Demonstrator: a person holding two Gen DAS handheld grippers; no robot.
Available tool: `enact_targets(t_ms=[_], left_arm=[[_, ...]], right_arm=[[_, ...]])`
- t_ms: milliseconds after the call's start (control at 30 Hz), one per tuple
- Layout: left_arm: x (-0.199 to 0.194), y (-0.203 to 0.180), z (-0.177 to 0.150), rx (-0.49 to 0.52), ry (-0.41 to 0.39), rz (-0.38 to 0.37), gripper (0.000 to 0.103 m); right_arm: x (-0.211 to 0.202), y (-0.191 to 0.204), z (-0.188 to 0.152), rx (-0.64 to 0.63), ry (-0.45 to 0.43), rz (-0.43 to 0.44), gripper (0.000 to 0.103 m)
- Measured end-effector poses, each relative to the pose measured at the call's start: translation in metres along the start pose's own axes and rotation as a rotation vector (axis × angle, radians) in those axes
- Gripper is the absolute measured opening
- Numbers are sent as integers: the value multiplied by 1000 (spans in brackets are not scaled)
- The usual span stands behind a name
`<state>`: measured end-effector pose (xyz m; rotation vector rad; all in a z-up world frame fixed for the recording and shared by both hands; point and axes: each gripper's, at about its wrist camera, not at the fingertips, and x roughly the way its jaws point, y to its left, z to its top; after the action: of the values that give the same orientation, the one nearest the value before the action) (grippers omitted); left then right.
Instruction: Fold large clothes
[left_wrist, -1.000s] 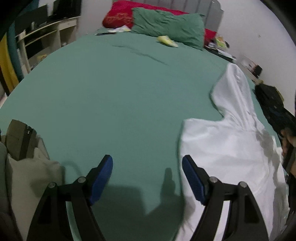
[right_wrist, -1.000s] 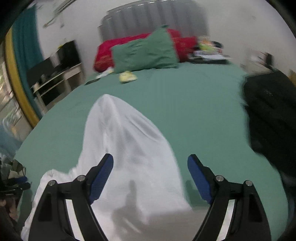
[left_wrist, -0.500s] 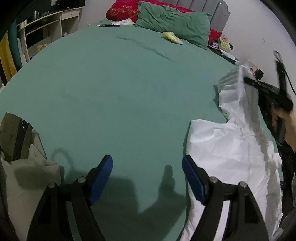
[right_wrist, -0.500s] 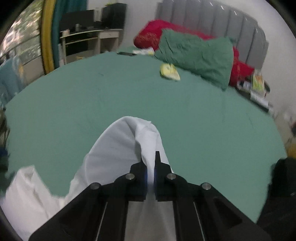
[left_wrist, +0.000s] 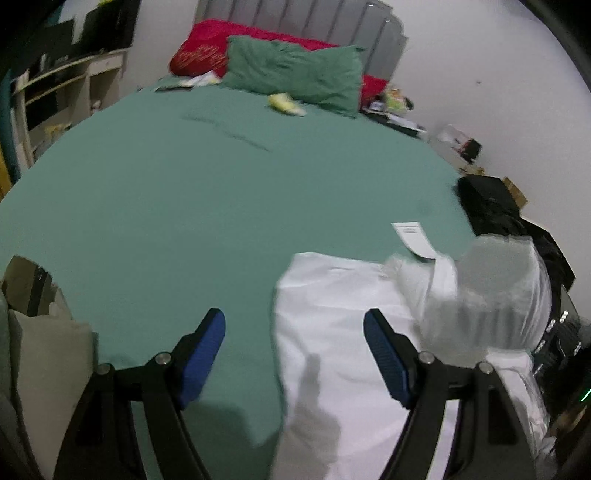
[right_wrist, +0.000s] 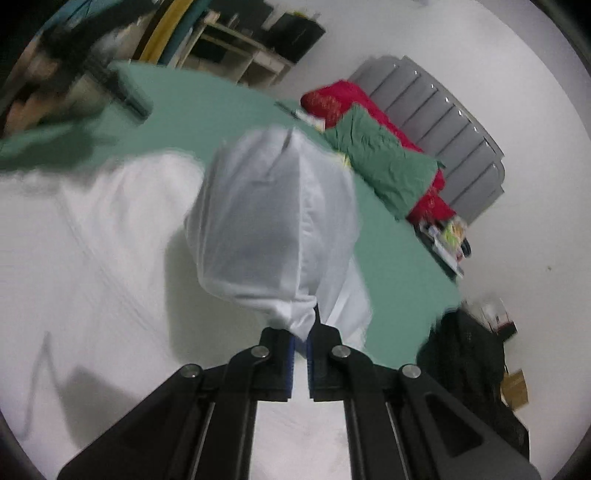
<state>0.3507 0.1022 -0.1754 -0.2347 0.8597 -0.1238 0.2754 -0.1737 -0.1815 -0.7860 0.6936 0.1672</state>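
Sleeve fold on the bed (left_wrist: 221, 192)
Our right gripper (right_wrist: 300, 341) clamps the sleeve (right_wrist: 280, 229); we lay it flat across the garment (left_wrist: 332, 325), left gripper (left_wrist: 294, 350) released.

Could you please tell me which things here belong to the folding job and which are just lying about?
Job: white garment, right hand-held gripper clamped on it, left hand-held gripper open.

Lying about: green pillow, red pillow, black bag, paper slip.
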Motion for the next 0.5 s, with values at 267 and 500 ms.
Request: enact_targets(t_ms=[267,500], left_arm=[[4,-60,-30,150,20,-124,77],[10,-89,-42,191,28,-193,77]], right_arm=[[-28,9,-78,171,186,-26,59],[-40,-93,-44,509,1,5,70]])
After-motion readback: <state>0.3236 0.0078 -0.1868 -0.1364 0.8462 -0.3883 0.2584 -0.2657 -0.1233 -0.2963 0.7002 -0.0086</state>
